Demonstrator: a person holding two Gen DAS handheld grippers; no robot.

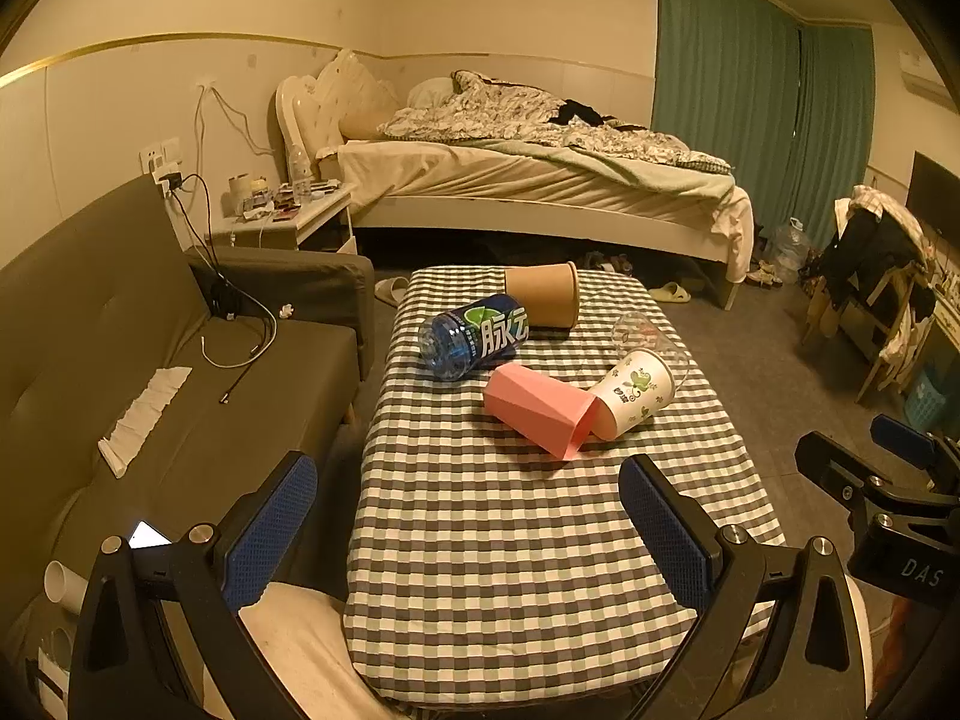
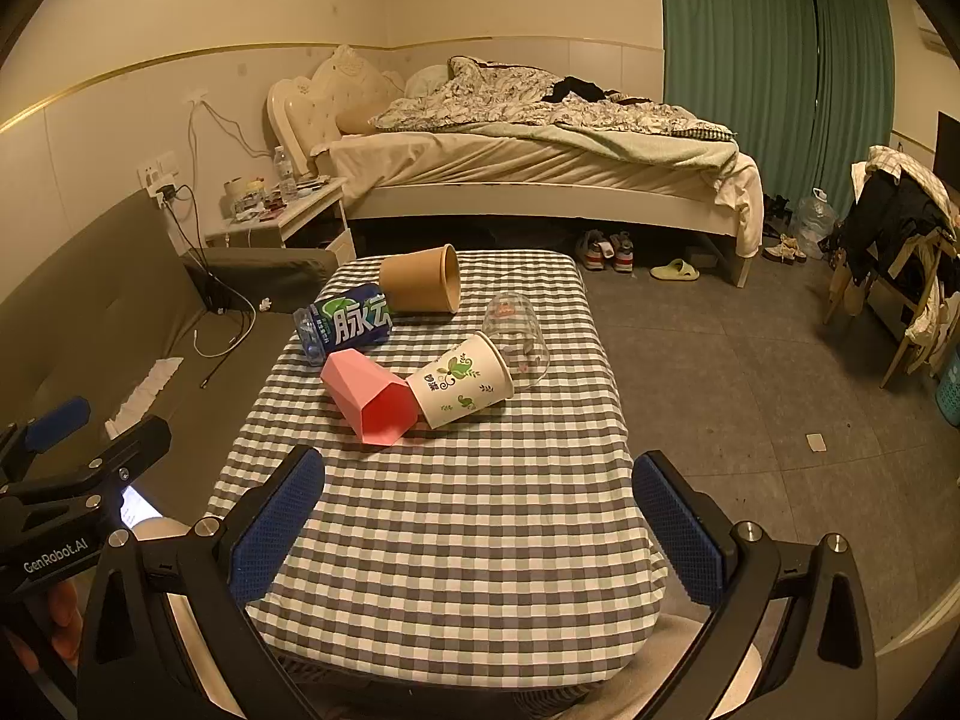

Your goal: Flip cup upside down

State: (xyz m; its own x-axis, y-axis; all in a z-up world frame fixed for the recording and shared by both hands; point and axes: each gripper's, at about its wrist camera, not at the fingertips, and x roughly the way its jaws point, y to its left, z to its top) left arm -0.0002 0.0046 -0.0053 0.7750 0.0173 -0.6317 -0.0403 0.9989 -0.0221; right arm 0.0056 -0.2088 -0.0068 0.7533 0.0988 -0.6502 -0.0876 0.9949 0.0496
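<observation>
Several cups lie on their sides on a checked table [image 1: 540, 540] [image 2: 468, 540]. A pink faceted cup [image 1: 537, 408] [image 2: 372, 396] lies mid-table, touching a white paper cup with green leaf print [image 1: 636, 390] [image 2: 465, 384]. A brown paper cup [image 1: 543, 294] [image 2: 420, 288] lies at the far end. A clear plastic cup [image 1: 651, 339] [image 2: 519, 330] lies right of the white one. My left gripper [image 1: 468, 516] is open and empty over the near table end. My right gripper [image 2: 480, 516] is open and empty there too.
A blue plastic bottle [image 1: 474, 336] [image 2: 345, 324] lies beside the brown cup. A grey sofa [image 1: 120, 360] with cables stands left of the table. A bed [image 1: 540, 180] is behind, a chair with clothes [image 1: 882, 276] at the right.
</observation>
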